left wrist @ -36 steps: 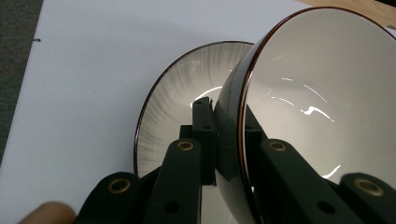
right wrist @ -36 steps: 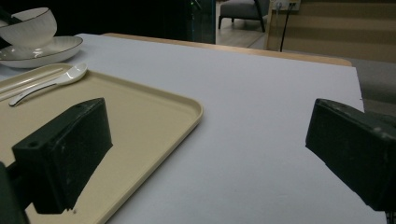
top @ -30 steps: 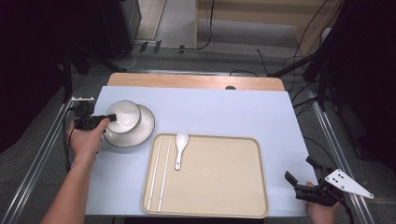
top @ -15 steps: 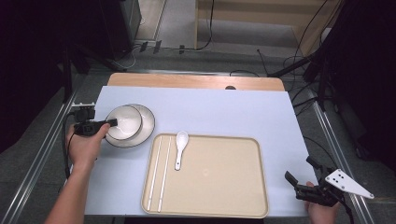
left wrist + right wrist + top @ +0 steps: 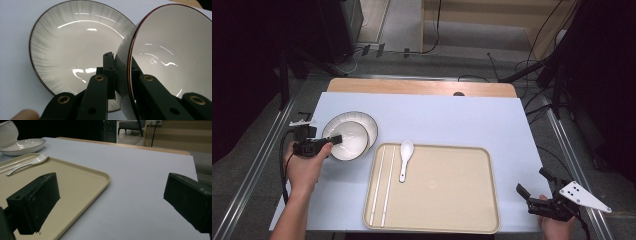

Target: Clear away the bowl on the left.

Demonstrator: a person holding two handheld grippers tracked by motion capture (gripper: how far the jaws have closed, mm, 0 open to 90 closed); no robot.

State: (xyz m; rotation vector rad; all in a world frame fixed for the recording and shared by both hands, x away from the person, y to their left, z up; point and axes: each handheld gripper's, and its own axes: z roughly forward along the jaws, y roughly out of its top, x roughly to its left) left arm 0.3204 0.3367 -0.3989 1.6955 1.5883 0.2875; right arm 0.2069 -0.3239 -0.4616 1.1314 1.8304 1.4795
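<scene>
Left claw (image 5: 334, 140) clamped (right (image 5: 532, 185) agape).

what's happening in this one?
A person is working at a table with a claw in each hand. The left claw is clamped on the rim of a white bowl, tilted over the plate left of the tray. Chopsticks and a spoon lie at the tray's left end. The right claw sits open near the table's near right corner, holding nothing.
</scene>
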